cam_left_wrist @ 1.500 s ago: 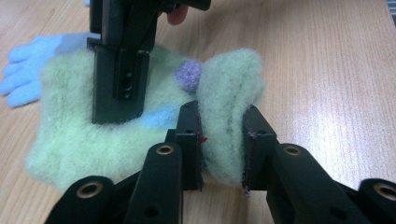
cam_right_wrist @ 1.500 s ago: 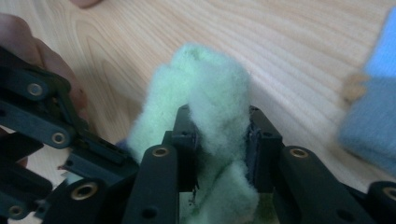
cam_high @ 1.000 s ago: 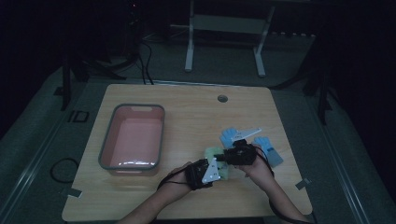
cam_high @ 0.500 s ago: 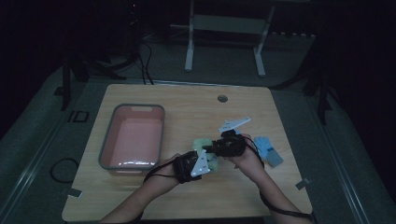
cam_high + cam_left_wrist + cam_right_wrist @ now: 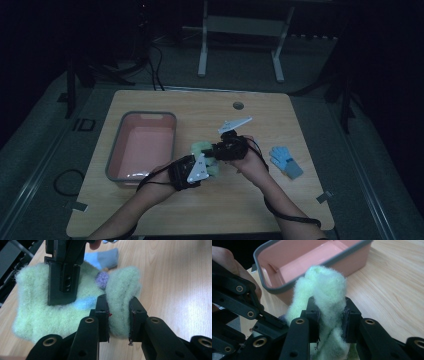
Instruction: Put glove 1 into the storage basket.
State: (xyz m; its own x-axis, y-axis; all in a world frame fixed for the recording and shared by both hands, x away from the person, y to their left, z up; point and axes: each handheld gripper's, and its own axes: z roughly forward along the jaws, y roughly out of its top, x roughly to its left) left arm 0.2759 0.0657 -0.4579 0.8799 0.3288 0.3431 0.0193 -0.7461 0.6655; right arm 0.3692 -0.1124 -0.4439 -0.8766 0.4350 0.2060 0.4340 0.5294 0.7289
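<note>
- Left gripper view: left gripper (image 5: 118, 318) is clamped on a fold of the fuzzy green glove (image 5: 62, 312).
- Right gripper view: right gripper (image 5: 331, 315) pinches the same glove.
- High view: both have carried it off the table (image 5: 310, 210), probably toward the pink bin (image 5: 142, 150); a blue glove (image 5: 286, 161) waits farther off.

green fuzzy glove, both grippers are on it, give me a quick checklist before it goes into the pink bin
1. Left gripper clamped on the green fuzzy glove: ok, a fold sits between its pads.
2. Right gripper clamped on the glove: ok.
3. Glove lifted off the table: cannot tell.
4. Pink bin free to receive it: ok, nothing visible inside.
5. Path to the bin clear: ok, it lies just left of the glove.
6. Blue glove left out of the grip: ok, it lies apart on the right.
</note>
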